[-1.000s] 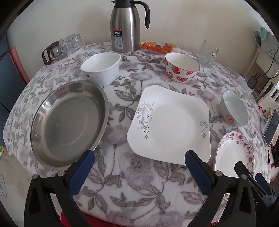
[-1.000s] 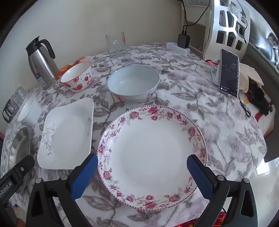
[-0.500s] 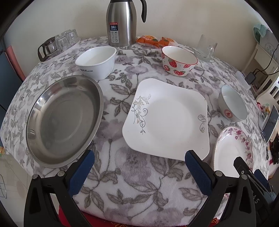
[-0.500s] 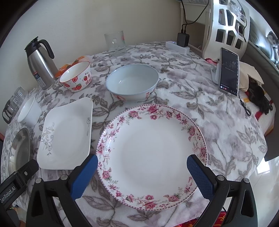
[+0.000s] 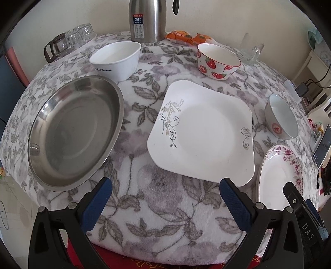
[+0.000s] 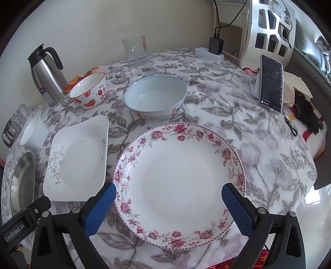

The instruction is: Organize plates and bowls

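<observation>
A white square plate (image 5: 204, 132) lies mid-table, with a steel round dish (image 5: 74, 132) to its left. Behind them stand a white square bowl (image 5: 115, 60) and a strawberry bowl (image 5: 217, 62). A pale blue bowl (image 6: 155, 97) and a rose-rimmed round plate (image 6: 180, 175) lie to the right. My left gripper (image 5: 165, 202) is open and empty above the near table edge, in front of the square plate. My right gripper (image 6: 168, 207) is open and empty, its fingers either side of the rose plate's near half, above it.
A steel thermos (image 5: 146, 18), glass cups (image 5: 70, 39), a glass mug (image 5: 248, 49) and orange snack packs (image 5: 186, 37) stand at the back. A phone on a stand (image 6: 271, 82) and a charger strip (image 6: 213, 51) are at the right. The floral cloth (image 5: 157, 209) drapes over the near edge.
The left gripper has moved forward toward the dishes, so the thermos and bowls look closer. The right gripper has barely moved. Nothing on the table has shifted.
</observation>
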Available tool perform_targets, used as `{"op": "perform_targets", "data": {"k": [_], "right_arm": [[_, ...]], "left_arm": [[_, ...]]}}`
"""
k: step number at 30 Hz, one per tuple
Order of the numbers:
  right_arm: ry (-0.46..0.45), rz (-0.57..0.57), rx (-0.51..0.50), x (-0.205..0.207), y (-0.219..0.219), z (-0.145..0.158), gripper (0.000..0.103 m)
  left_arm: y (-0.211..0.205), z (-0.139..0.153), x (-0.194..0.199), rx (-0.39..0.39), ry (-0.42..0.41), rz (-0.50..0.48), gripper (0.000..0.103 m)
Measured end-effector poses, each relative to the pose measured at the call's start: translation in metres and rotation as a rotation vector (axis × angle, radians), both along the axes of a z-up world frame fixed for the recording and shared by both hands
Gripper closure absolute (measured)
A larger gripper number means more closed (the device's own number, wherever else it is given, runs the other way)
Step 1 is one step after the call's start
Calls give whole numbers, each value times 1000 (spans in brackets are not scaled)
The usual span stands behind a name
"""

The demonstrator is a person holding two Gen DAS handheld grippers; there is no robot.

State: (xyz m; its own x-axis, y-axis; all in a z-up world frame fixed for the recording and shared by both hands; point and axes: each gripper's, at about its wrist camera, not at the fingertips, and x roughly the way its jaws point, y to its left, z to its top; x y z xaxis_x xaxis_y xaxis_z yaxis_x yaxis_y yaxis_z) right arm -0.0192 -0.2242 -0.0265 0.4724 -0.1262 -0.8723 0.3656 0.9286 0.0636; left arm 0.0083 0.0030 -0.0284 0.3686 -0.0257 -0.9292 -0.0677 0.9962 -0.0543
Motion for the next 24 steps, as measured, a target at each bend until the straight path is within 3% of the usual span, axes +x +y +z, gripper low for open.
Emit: {"op": "perform_targets", "data": {"k": [24], "right_arm": [[6, -1, 8, 0, -1, -1, 0]], "left_arm": [[0, -2, -1, -6, 7, -1, 0]]}}
